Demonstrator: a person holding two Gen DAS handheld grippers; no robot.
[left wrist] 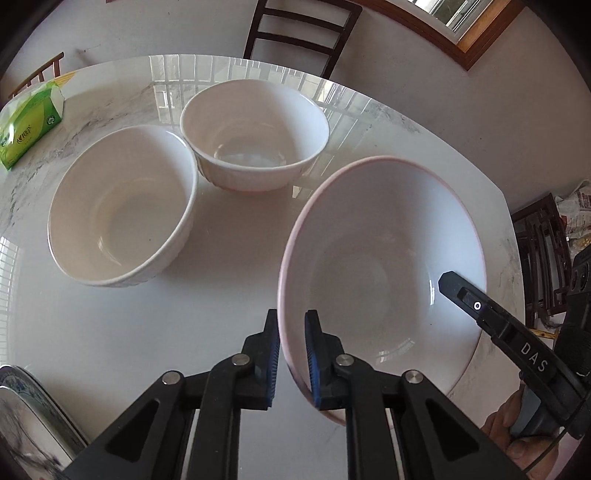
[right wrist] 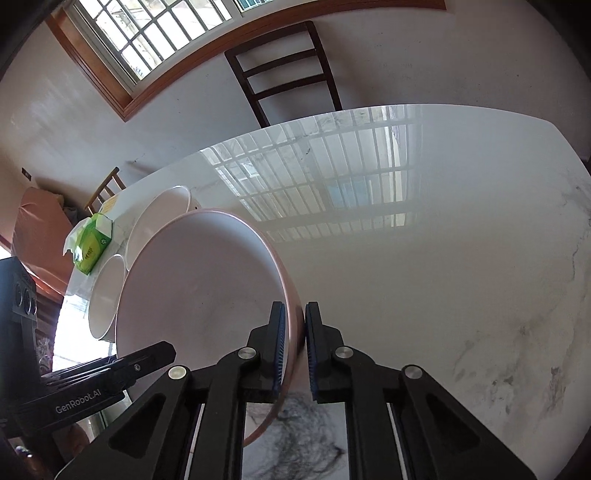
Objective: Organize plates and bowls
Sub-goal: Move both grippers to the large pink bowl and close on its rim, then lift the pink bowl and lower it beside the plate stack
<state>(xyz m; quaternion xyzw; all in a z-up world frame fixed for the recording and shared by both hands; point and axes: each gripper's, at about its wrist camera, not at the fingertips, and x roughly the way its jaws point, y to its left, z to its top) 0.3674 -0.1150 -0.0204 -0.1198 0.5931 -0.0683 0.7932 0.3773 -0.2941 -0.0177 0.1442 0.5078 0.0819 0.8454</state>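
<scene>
A large white bowl with a pink rim [left wrist: 384, 266] is held tilted above the marble table [left wrist: 229, 266]. My left gripper [left wrist: 291, 354] is shut on its near left rim. My right gripper [right wrist: 295, 347] is shut on the opposite rim of the same bowl [right wrist: 199, 280]; one of its fingers [left wrist: 476, 302] shows in the left wrist view. Two smaller white bowls stand on the table: one to the left [left wrist: 122, 210] and one further back [left wrist: 255, 136]. Both also show behind the held bowl in the right wrist view, the first [right wrist: 107, 295] and the second [right wrist: 159, 214].
A green tissue pack [left wrist: 29, 125] lies at the table's far left edge. A patterned plate [left wrist: 26, 417] lies at the near left. A dark chair [left wrist: 303, 33] stands behind the table. The glossy table surface [right wrist: 443, 258] stretches to the right.
</scene>
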